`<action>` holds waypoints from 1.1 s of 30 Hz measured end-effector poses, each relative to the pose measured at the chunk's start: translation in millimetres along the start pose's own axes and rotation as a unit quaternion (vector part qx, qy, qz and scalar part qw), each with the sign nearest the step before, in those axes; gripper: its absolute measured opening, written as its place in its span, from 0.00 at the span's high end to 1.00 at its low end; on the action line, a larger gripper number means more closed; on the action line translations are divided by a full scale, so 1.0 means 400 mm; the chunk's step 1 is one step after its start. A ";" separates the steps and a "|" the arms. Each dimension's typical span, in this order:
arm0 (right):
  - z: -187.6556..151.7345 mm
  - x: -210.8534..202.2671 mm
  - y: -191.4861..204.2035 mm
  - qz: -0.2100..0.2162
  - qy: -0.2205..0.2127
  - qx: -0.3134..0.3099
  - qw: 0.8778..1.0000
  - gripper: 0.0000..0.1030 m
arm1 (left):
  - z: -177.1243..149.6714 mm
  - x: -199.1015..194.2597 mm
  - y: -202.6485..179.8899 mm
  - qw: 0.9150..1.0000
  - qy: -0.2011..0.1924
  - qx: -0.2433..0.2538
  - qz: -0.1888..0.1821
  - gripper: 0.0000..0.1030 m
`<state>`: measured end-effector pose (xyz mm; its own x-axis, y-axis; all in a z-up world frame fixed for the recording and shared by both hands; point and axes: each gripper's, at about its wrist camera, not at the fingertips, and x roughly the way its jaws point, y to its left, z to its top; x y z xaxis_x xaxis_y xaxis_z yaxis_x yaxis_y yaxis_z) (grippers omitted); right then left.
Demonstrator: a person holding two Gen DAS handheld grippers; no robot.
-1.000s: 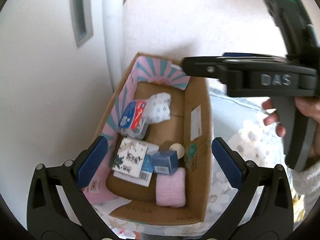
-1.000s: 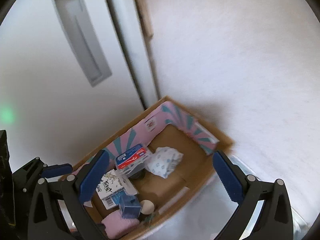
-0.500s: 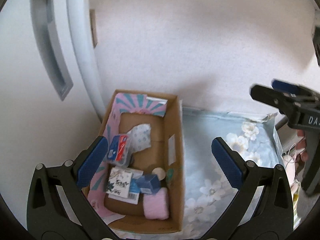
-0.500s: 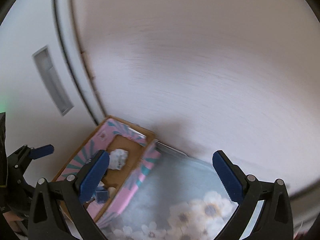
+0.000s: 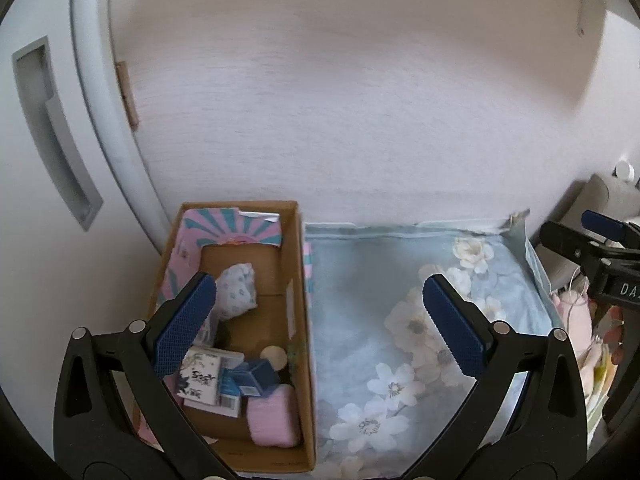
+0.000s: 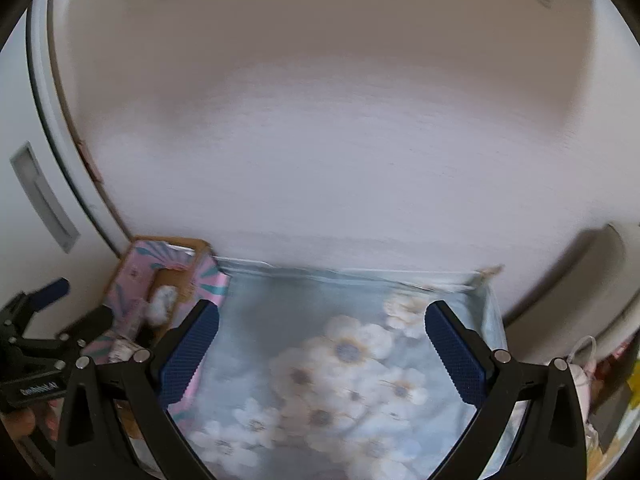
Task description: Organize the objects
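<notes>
Two empty claws [image 5: 316, 316] [image 6: 320, 344], one filled box [image 5: 298, 280]

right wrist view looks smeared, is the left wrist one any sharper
Yes: in the left wrist view the cardboard box and its contents are fairly crisp; in the right wrist view the floral cloth and wall are motion-blurred. Both are fisheye, bending the door edge, with dark corners.
</notes>
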<state>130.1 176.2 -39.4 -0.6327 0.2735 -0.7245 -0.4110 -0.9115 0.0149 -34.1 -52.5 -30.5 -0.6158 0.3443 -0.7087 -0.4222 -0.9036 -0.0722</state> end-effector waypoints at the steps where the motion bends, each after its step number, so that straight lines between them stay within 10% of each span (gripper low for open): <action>1: -0.014 0.002 -0.007 -0.007 0.001 0.003 1.000 0.00 | -0.006 0.001 -0.009 1.000 -0.001 0.002 -0.002 0.00; 33: -0.074 -0.005 -0.055 -0.017 0.000 0.038 0.999 0.00 | -0.010 -0.004 -0.071 1.000 -0.012 0.022 -0.011 0.00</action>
<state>159.6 186.6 -58.7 -0.6177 0.3043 -0.7252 -0.4806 -0.8759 0.0418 -18.4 -28.6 -30.1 -0.6213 0.3705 -0.6904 -0.4640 -0.8840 -0.0568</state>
